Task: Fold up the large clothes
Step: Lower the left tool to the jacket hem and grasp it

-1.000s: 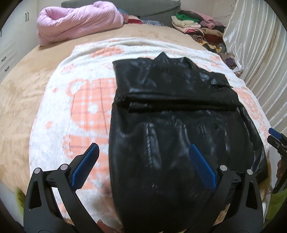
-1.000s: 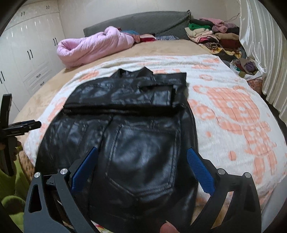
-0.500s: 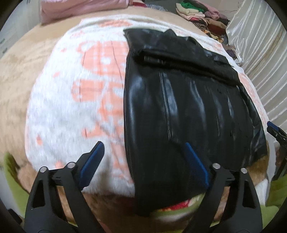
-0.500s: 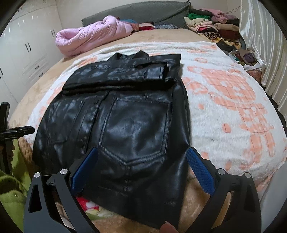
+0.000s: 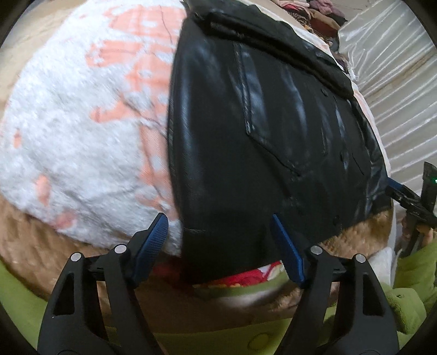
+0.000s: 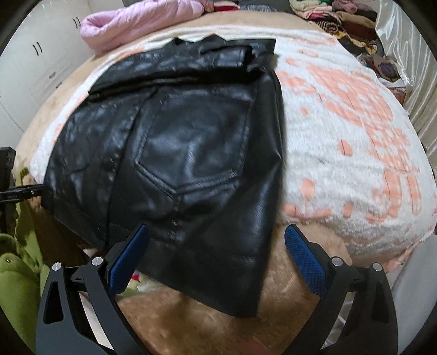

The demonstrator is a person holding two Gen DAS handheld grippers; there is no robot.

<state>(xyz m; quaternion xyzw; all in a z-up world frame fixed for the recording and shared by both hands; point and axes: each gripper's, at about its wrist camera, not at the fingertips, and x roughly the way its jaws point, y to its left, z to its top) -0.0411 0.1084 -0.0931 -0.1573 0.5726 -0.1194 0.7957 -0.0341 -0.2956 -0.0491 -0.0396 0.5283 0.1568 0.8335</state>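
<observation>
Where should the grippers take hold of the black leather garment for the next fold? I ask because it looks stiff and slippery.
Judging by its pose, grip the black leather garment at its near hem corners, which overhang the bed edge; come from the near side with open jaws.

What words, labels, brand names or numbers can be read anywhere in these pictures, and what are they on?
None can be read.
black leather garment: only seams, a pocket and studs; no tag or logo shows.
white and orange blanket: a blocky pattern, no letters.
left gripper and right gripper: no markings visible.
folded clothes pile: too small and blurred to tell.
</observation>
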